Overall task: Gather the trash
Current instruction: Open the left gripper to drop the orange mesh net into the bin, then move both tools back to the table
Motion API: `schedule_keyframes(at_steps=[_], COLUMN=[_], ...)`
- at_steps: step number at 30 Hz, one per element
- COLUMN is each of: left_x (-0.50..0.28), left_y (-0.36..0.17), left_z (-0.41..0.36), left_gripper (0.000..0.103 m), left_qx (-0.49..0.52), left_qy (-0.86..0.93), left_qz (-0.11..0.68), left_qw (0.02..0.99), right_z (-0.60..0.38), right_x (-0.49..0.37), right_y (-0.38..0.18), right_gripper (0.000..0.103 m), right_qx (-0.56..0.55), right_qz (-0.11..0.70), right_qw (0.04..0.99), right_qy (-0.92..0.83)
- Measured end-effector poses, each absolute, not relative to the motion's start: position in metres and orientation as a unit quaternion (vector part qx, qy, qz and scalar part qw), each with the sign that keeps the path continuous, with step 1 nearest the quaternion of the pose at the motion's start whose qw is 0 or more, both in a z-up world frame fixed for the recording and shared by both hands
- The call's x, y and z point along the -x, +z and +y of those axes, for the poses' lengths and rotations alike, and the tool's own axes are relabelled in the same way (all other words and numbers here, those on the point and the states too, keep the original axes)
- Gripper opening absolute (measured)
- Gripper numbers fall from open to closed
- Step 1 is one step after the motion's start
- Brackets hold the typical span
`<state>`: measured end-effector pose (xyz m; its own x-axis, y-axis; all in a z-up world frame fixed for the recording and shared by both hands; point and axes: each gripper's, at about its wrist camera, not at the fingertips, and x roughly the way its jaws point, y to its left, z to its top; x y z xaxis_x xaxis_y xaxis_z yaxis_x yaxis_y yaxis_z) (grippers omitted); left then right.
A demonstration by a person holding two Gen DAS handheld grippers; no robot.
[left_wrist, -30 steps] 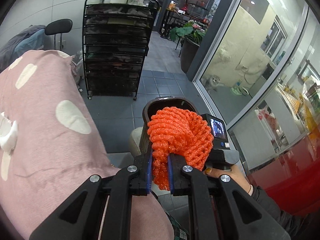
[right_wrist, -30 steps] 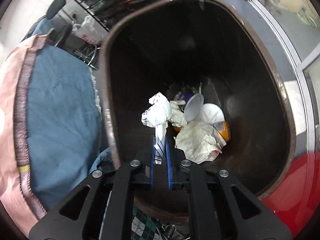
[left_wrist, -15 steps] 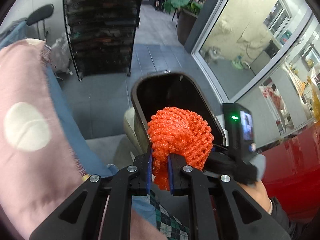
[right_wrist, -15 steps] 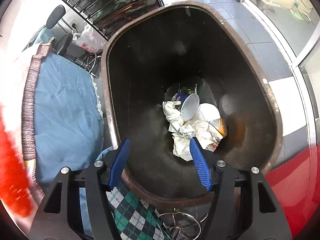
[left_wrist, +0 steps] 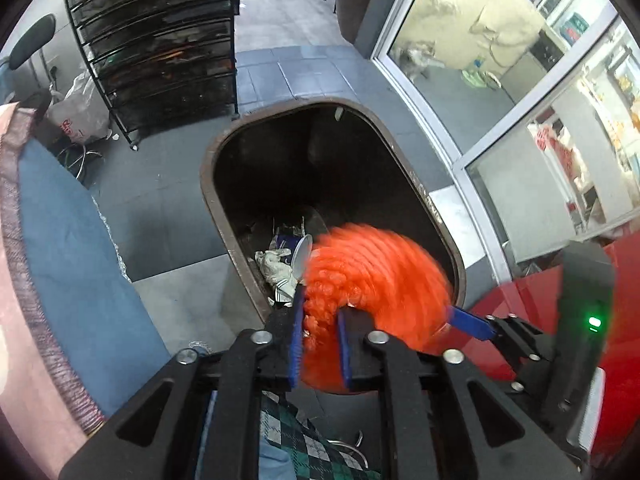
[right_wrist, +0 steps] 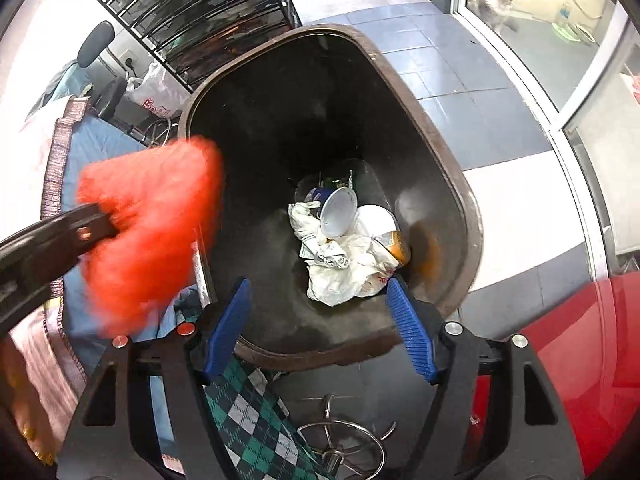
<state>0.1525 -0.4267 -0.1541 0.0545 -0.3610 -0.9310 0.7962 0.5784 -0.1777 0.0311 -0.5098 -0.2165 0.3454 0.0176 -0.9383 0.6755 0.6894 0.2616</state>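
Note:
My left gripper (left_wrist: 319, 346) is shut on an orange foam net (left_wrist: 372, 284), blurred with motion, over the near rim of a dark brown trash bin (left_wrist: 212, 208). The net also shows at the left of the right wrist view (right_wrist: 152, 232). My right gripper (right_wrist: 320, 328) is open and empty above the bin's near rim (right_wrist: 464, 208). At the bin's bottom lie crumpled white paper (right_wrist: 344, 268), a white cup (right_wrist: 340, 212) and an orange-and-white wrapper (right_wrist: 396, 244). The right gripper's blue finger pad (left_wrist: 472, 322) shows in the left wrist view.
A black wire rack (left_wrist: 160, 40) stands behind the bin, with a white plastic bag (left_wrist: 80, 116) beside it. Glass doors (left_wrist: 480, 72) run along the right. A red surface (right_wrist: 580, 340) lies at lower right. Pink and blue cloth (left_wrist: 60, 240) is at left.
My right gripper let go of the white paper, which now lies in the bin, and opened. My left gripper has swung the orange net down over the bin's near rim.

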Motion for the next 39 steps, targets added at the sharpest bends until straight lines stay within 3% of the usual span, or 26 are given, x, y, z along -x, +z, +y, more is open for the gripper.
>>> schedule_keyframes(at_steps=[2, 3, 9, 21, 29, 39], left_x=[-0.151, -0.152, -0.155, -0.134, -0.133, -0.145], left_y=[-0.157, -0.157, -0.143, -0.068, -0.034, -0.007], left_z=[-0.429, -0.428, -0.415, -0.336, -0.265, -0.153], left_gripper=[0.056, 0.061, 0.062, 0.073, 0.076, 0.083], left_qx=[-0.201, -0.195, -0.169, -0.140, -0.094, -0.059], left_qy=[-0.407, -0.408, -0.410, -0.409, -0.372, -0.256], left_qz=[0.548, 0.546, 0.548, 0.470, 0.432, 0.376], left_qw=[0.703, 0.705, 0.709, 0.770, 0.816, 0.889], right_z=[-0.511, -0.511, -0.509, -0.477, -0.430, -0.344], right_x=[-0.027, -0.026, -0.028, -0.062, -0.091, -0.139], right_y=[-0.215, -0.213, -0.203, -0.178, -0.130, -0.054], right_gripper=[0.070, 0.070, 0.070, 0.071, 0.072, 0.083], right_qx=[-0.327, -0.327, -0.328, -0.301, -0.258, -0.167], right_qz=[0.528, 0.528, 0.518, 0.518, 0.490, 0.431], right_qw=[0.751, 0.751, 0.761, 0.783, 0.825, 0.887], right_qy=[-0.222, -0.224, -0.212, -0.169, -0.113, 0.020])
